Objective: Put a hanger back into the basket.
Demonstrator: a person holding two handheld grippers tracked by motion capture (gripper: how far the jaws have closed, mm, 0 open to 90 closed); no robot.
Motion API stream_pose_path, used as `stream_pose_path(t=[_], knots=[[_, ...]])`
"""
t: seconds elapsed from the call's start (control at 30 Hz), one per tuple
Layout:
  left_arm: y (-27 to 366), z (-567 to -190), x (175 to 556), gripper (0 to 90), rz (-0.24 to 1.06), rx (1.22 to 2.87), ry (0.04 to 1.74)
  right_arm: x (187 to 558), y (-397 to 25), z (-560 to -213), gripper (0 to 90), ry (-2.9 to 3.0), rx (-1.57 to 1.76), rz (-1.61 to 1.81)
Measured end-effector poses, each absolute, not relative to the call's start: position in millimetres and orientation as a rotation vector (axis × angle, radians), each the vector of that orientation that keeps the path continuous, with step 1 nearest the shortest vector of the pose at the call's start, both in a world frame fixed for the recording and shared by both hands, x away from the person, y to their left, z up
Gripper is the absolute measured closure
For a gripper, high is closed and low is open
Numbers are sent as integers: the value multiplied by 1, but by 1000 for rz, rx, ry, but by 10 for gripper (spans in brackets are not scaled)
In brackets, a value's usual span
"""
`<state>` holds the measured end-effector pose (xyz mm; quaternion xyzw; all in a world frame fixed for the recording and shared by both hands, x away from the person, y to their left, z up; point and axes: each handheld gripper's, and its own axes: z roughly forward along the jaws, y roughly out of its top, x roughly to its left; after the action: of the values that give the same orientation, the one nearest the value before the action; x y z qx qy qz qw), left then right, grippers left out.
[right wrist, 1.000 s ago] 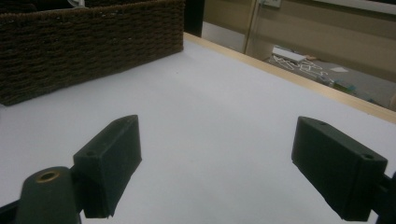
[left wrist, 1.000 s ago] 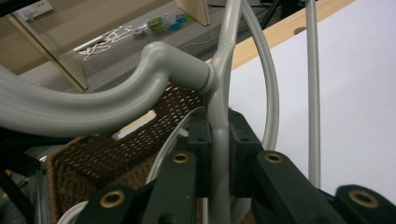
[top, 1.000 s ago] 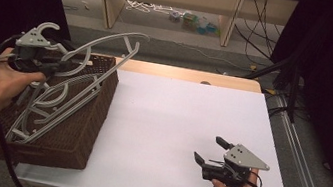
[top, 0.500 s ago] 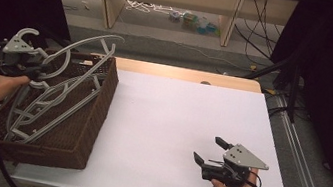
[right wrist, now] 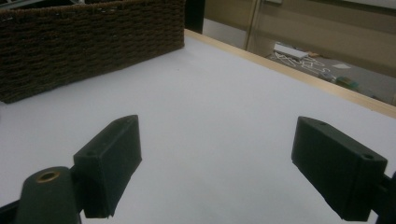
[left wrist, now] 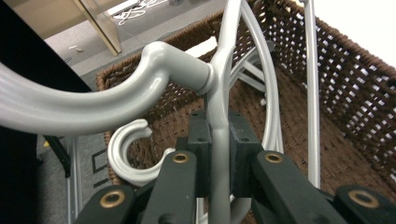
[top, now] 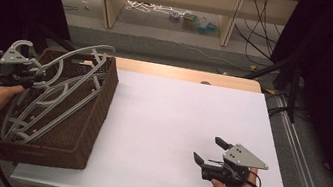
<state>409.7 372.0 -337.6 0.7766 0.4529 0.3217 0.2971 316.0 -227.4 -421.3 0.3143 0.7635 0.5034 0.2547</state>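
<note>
High view: looking forward and down from above the person's side, taking in the whole white table point(top: 174, 125), the wicker basket point(top: 95, 112) at left, and shelving beyond.
Left gripper view: riding very close, looking along its jaws into the wicker basket point(left wrist: 355, 84) past a grey hanger point(left wrist: 219, 84).
Right gripper view: sitting low over the white table point(right wrist: 210, 116), facing the wicker basket point(right wrist: 93, 42).
Shared: all three are showing the basket.

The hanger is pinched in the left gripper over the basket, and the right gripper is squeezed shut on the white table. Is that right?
Not quite. The right gripper is open, not shut: the right gripper view shows its two jaws wide apart over the white table. The rest is right: the left gripper pinches the hanger over the basket.
</note>
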Motion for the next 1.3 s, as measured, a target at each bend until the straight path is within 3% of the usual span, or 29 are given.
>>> stream_pose_path(t=[0.97, 1.3], knots=[[365, -376, 431, 820, 804, 2244, 1286, 316, -229, -422, 168, 2082, 859, 1360], [371, -383, 437, 816, 796, 2234, 1336, 316, -228, -422, 168, 2083, 856, 1362]])
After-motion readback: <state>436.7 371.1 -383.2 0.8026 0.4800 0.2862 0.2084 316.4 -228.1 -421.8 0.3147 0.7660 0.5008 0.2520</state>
